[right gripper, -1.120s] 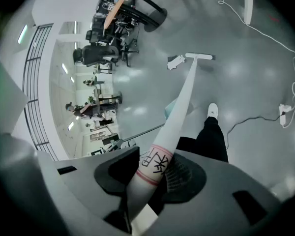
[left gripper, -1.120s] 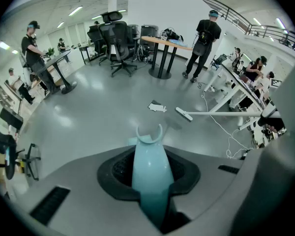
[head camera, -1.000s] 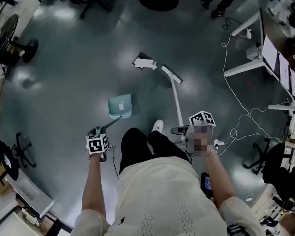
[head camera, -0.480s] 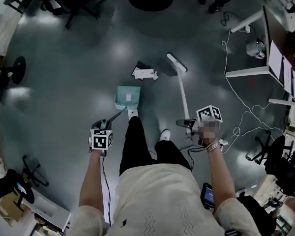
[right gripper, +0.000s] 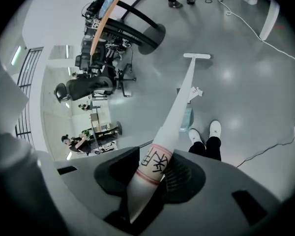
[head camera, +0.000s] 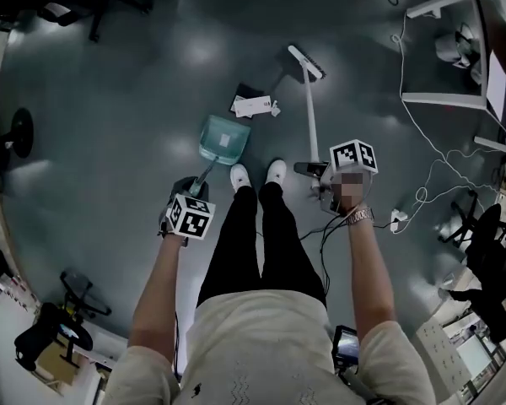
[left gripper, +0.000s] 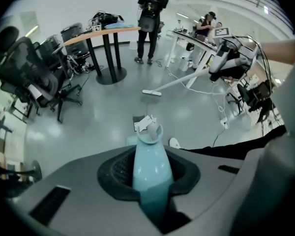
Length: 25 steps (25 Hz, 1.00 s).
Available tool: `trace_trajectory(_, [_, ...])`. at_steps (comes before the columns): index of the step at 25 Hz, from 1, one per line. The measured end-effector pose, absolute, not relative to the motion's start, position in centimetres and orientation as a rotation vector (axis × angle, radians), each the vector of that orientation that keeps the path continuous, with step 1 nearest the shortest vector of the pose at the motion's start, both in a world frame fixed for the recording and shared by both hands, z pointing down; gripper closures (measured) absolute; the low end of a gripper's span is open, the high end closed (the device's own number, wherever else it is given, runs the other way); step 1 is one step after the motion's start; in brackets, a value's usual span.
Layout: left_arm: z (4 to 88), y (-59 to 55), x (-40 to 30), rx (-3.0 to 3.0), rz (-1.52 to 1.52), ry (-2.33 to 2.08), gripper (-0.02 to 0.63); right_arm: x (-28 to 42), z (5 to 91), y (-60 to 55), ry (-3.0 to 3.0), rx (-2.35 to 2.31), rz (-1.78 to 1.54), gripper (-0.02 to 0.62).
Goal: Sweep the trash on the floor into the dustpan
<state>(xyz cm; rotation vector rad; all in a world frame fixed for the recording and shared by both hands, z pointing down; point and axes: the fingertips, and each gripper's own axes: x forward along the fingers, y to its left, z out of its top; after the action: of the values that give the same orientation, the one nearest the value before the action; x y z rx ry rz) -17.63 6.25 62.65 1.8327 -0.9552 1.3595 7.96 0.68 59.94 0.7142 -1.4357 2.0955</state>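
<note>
Grey glossy floor fills most of the head view. White table sits at the floor's top-right edge, and a white cable trails from it across the floor. Dark office chair is off to the left in the left gripper view. Person stands mid-floor in dark trousers and a light top, both arms out forward.

Broom: long white stick, upper end held by the right claw. Jaws are closed on the stick right at a red-ringed label with dark marks. The stick slopes away from the claw down to the broom head. The head is down at the floor, beyond and to the right of the trash, clear of it.

Dustpan: teal, handle gripped by the left claw, jaws tight against both sides of the handle. The pan is low, just ahead of the left shoe, with its open rim toward the trash. Can't tell whether the pan actually touches the floor.

White shoes are side by side, toes toward the pan and the broom stick. The right one is just beside the stick.

Trash: a few white paper scraps plus one dark piece, bunched on the floor just past the pan's far rim. It lies between the pan and the broom head, all of it outside the pan.
</note>
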Motion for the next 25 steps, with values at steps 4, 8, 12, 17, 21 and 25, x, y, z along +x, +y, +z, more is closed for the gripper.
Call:
trace_trajectory(4, [62.8,4.2,-16.1,1.906,1.48,-0.858,0.514,6.2,63.3,1.2,-1.401,0.663,2.023,0.462])
trace_trajectory(8, [63.3,3.2,-15.8,1.924,1.5,-0.839,0.514,3.7,65.9,3.5,-1.38,0.62,1.987,0.462])
trace_trajectory(12, [63.7,3.7,-16.6,1.926,1.488,-0.839,0.514,1.7,66.6,6.9,-1.345,0.596,1.919,0.462])
trace_trajectory(17, [64.0,4.5,-16.6,1.924,1.487,-0.844,0.514,-0.3,64.1,10.1,-1.325,0.514,1.995,0.462])
trace_trajectory(21, [64.3,4.7,-16.0,1.927,1.492,-0.847,0.514,-1.5,62.2,13.7,-1.296,0.401,1.979,0.462])
trace_trajectory(25, [64.6,5.6,-15.9,1.93,1.495,-0.856,0.514,-3.3,60.3,18.0,-1.267,0.268,1.962,0.461])
